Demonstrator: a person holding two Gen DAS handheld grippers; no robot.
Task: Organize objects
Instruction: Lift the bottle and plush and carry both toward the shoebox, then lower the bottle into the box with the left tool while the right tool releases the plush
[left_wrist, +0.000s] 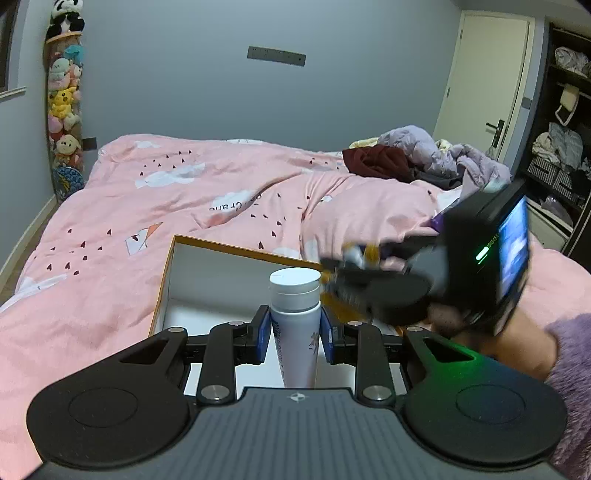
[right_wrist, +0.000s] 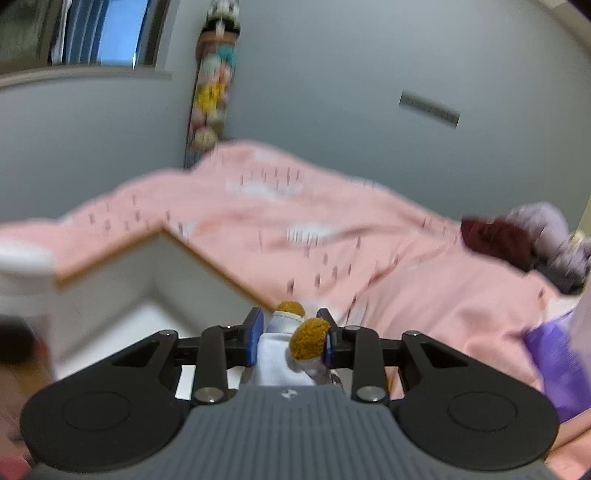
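Holding a white tube (left_wrist: 295, 325) clamped upright over the open box (left_wrist: 207, 266) on the bed (left_wrist: 110, 206), the left gripper (left_wrist: 294, 332) seems ready to lower it in; the right gripper (right_wrist: 291, 338), fingers clamped on a small plush toy (right_wrist: 295, 347), likely follows.

Smooth plastic, soft cloth, matt card.
Glossy white plastic tube (left_wrist: 295, 325); fuzzy brown plush toy (right_wrist: 308, 339) with white fabric; matt white cardboard box (left_wrist: 207, 273), orange-edged; soft pink cotton duvet (left_wrist: 184, 192).
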